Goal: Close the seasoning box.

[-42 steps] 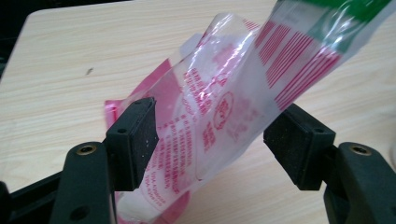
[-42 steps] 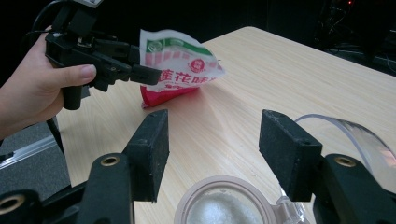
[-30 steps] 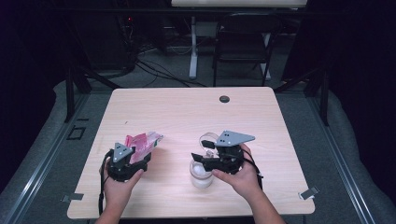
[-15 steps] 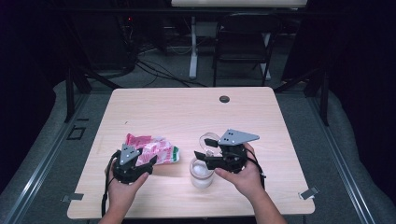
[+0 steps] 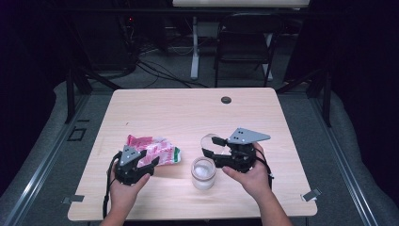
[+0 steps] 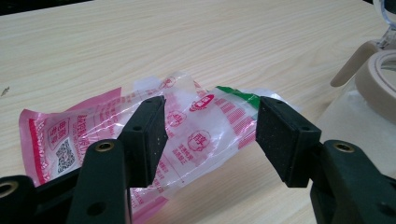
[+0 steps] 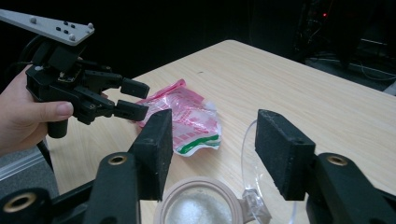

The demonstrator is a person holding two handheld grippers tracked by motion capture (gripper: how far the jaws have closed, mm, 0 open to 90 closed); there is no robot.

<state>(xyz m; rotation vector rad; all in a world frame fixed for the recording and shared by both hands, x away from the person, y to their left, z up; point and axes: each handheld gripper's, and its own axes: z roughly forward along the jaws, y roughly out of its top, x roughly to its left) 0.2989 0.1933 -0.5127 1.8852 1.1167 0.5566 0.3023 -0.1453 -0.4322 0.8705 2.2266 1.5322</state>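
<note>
A pink and clear plastic bag (image 5: 155, 148) with a green end lies flat on the wooden table (image 5: 188, 113). My left gripper (image 5: 147, 161) stands open just in front of it; in the left gripper view the bag (image 6: 196, 126) lies between and beyond the spread jaws (image 6: 210, 135). A glass jar (image 5: 203, 173) of white grains stands near the front edge, its clear hinged lid (image 5: 209, 139) flipped back. My right gripper (image 5: 211, 147) hovers open over the jar (image 7: 198, 207), beside the lid (image 7: 247, 158). The right gripper view also catches the bag (image 7: 187, 119) and the left gripper (image 7: 133, 99).
A small dark round grommet (image 5: 226, 100) sits near the table's far edge. A folding chair (image 5: 244, 52) and cables stand on the floor beyond. The jar's rim (image 6: 378, 79) is close at the right of the left gripper view.
The left gripper carried the bag down from the air to the table and let go of it; its jaws now stand apart. The right gripper shifted slightly right.
</note>
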